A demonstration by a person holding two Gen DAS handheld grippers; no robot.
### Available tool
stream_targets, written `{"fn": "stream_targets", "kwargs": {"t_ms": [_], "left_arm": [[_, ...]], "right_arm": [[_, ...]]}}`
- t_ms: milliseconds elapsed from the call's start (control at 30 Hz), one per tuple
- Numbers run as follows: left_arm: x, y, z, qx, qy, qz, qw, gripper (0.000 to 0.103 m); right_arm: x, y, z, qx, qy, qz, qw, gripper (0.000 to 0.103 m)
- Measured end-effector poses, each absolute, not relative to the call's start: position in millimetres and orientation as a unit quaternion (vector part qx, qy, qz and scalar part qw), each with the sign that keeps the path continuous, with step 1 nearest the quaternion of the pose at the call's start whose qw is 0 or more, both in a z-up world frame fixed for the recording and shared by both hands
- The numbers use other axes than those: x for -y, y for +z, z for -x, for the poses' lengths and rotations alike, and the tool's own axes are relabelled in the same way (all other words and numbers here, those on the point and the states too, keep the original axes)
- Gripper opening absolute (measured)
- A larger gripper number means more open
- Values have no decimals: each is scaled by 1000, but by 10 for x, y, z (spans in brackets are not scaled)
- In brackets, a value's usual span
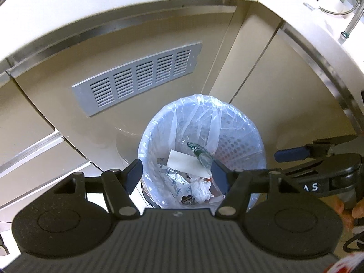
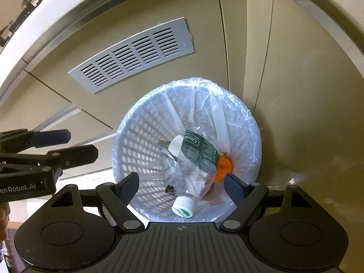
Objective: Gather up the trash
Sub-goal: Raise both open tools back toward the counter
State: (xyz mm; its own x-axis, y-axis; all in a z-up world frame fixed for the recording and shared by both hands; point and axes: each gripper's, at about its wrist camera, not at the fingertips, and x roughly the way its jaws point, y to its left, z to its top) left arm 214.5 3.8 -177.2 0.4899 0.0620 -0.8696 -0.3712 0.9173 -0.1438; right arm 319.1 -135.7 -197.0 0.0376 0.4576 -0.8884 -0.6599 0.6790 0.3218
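Note:
A pale blue mesh waste basket (image 1: 248, 122) lined with a clear plastic bag stands on the floor by beige cabinets; it also shows in the right wrist view (image 2: 141, 125). Inside lie a clear plastic bottle (image 2: 195, 159) with a green label and white cap, a white paper slip (image 1: 184, 162), crumpled wrappers (image 1: 200, 188) and something orange (image 2: 224, 167). The bottle also shows in the left wrist view (image 1: 200, 153). My left gripper (image 1: 176, 175) is open and empty above the basket. My right gripper (image 2: 182, 185) is open and empty above the basket, to the right of the left one.
Beige cabinet doors with a grey vent grille (image 1: 138, 75) stand behind the basket. A pale countertop edge (image 1: 113, 2) curves above. The right gripper's fingers (image 1: 293, 153) show at the left wrist view's right edge. The left gripper's fingers (image 2: 50, 136) show at the right wrist view's left.

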Motion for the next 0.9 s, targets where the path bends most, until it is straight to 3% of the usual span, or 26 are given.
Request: {"fn": "stream_targets", "kwargs": {"t_ms": [900], "left_arm": [[-11,-488,-2017,-380,168,118,902,66]], "right_arm": [[1656,-634,-3152,-459,427,10,779,81]]}}
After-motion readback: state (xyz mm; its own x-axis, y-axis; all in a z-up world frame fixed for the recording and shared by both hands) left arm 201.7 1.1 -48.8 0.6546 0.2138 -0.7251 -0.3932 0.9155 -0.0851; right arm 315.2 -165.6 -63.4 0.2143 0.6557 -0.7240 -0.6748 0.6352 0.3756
